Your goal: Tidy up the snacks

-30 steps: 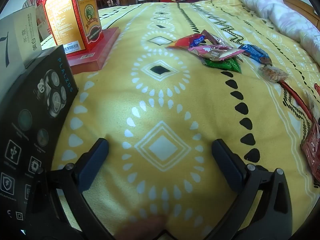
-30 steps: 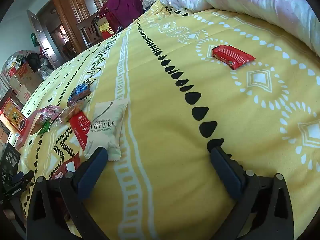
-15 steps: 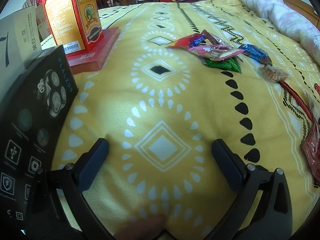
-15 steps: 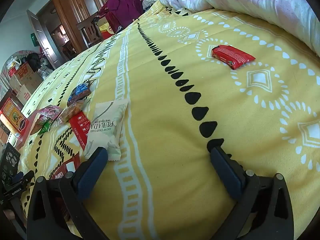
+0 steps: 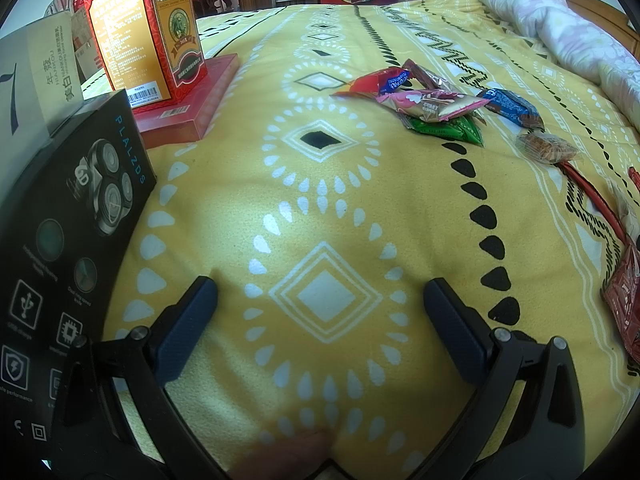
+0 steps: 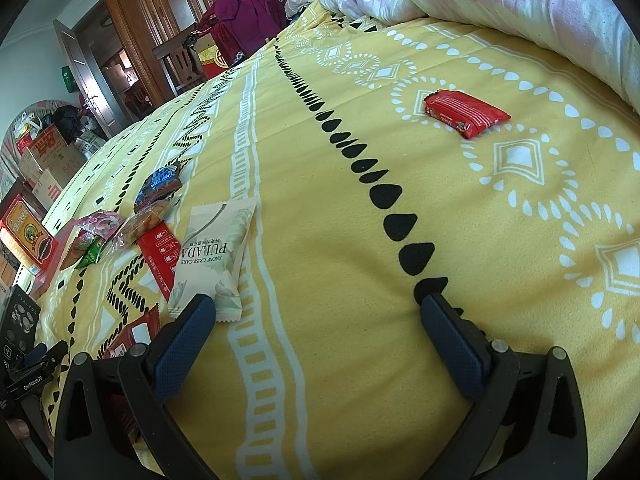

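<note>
My left gripper (image 5: 320, 292) is open and empty, low over the yellow bedspread (image 5: 320, 200). Ahead of it to the right lies a cluster of snack packs: a pink one (image 5: 432, 106), a green one (image 5: 448, 130), a blue one (image 5: 512, 108). My right gripper (image 6: 316, 308) is open and empty. Its left fingertip sits beside a white PULADA snack bag (image 6: 212, 256). A red snack pack (image 6: 466, 112) lies alone far ahead to the right. The snack cluster also shows in the right wrist view (image 6: 120, 228) at left.
A black shaver box (image 5: 60, 248) stands close on the left. An orange-red carton (image 5: 148, 32) stands on a flat red box (image 5: 188, 100) behind it. A pale floral quilt (image 6: 500, 4) lies along the far right. Red packs (image 5: 624, 296) lie at the right edge.
</note>
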A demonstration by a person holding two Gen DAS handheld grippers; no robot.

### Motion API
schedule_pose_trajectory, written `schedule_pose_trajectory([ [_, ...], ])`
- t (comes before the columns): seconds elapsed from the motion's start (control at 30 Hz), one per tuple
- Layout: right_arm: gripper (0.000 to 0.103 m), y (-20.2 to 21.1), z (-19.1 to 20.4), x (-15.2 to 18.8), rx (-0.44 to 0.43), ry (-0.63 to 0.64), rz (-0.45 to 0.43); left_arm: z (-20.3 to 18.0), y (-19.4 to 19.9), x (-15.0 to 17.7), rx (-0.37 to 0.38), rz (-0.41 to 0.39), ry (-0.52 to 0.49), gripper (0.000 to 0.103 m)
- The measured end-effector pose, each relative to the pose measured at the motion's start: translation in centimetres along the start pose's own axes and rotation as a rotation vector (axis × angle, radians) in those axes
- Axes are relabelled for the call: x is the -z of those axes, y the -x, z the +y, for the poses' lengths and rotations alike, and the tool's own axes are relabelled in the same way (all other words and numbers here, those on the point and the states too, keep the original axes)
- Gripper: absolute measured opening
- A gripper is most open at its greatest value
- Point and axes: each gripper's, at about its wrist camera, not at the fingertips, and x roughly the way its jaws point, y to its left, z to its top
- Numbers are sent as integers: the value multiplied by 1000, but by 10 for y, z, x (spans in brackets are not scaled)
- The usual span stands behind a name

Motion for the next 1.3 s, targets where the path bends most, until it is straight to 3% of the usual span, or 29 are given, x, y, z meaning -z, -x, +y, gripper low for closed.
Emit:
schedule_pose_trajectory([
  [0.67, 103, 1, 0, 0, 11, 7, 4, 0, 0, 0, 0, 1, 0, 103],
  [0.83, 103, -5, 29, -6, 147, 108, 69, 0, -1, 0, -4, 3, -3, 103],
  [1.0, 103, -14, 40, -20, 129, 90, 101, 0, -1, -1, -3, 3, -2, 103],
  [1.1, 103, -24, 55, -26, 109, 161, 118, 0, -1, -1, -3, 4, -3, 103],
  [1.3, 103, -27, 52, -18, 73, 179, 61, 0, -2, 0, -3, 4, -2, 103],
])
